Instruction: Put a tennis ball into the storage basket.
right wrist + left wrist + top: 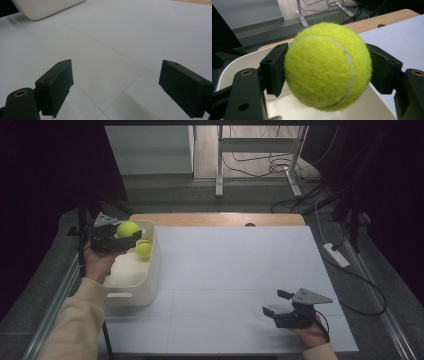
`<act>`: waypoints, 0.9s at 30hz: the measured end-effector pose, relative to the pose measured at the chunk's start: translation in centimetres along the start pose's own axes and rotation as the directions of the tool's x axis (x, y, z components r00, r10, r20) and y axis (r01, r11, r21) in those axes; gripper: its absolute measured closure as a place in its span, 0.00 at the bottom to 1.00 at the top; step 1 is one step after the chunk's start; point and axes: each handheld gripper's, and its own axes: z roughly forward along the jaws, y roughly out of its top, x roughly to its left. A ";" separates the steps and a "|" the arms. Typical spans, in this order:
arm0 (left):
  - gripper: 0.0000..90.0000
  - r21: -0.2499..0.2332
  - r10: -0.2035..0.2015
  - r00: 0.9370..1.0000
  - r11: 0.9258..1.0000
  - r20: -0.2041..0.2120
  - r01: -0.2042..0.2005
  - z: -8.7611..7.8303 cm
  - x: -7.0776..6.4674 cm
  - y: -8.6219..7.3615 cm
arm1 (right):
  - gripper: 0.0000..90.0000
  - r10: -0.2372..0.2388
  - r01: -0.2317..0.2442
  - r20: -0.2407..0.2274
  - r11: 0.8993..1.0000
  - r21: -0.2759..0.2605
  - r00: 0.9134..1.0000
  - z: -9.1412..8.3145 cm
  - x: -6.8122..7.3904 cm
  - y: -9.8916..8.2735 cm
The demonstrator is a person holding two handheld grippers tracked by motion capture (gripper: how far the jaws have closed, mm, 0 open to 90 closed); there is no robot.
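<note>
Cream sleeve and forearm enter the high view at lower left, carrying the left hand-held gripper (pixel 120 240), clamped on a fuzzy yellow-green tennis ball (pixel 128 229) above the far end of a cream rectangular plastic bin (pixel 152 270). A second yellow-green tennis ball (pixel 144 249) lies inside that bin. At lower right, the right hand-held gripper (pixel 274 302) rests low over the white surface (pixel 235 270), jaws apart, nothing between them.

Left gripper view: both black pads press the ball (pixel 328 66) from either side, with the bin's pale wall (pixel 239 62) below and behind.

Right gripper view: the jaws stand wide over the bare surface (pixel 120 37); a corner of the bin (pixel 42 8) shows at upper left.
</note>
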 end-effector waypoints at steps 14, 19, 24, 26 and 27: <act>0.29 0.055 -0.015 1.000 0.998 0.007 0.015 0.7 0.8 -0.5 | 0.14 0.000 0.000 0.001 1.000 -0.001 1.000 0.0 0.0 0.0; 0.29 0.081 -0.012 1.000 0.997 0.009 0.011 1.2 0.9 -0.7 | 0.14 -0.001 0.001 0.003 1.000 -0.002 1.000 0.0 0.0 0.0; 0.29 0.127 -0.017 1.000 0.992 0.015 0.014 1.7 1.3 -0.8 | 0.14 0.000 0.000 0.003 1.000 -0.001 1.000 0.0 0.0 0.0; 0.29 0.150 -0.017 1.000 0.989 0.021 0.014 1.9 1.4 -0.8 | 0.14 0.001 -0.001 0.002 1.000 -0.001 1.000 0.0 0.0 0.0; 0.29 0.164 -0.013 1.000 0.986 0.021 0.009 2.1 1.4 -0.9 | 0.14 0.001 -0.001 0.002 1.000 0.000 1.000 0.0 0.0 0.0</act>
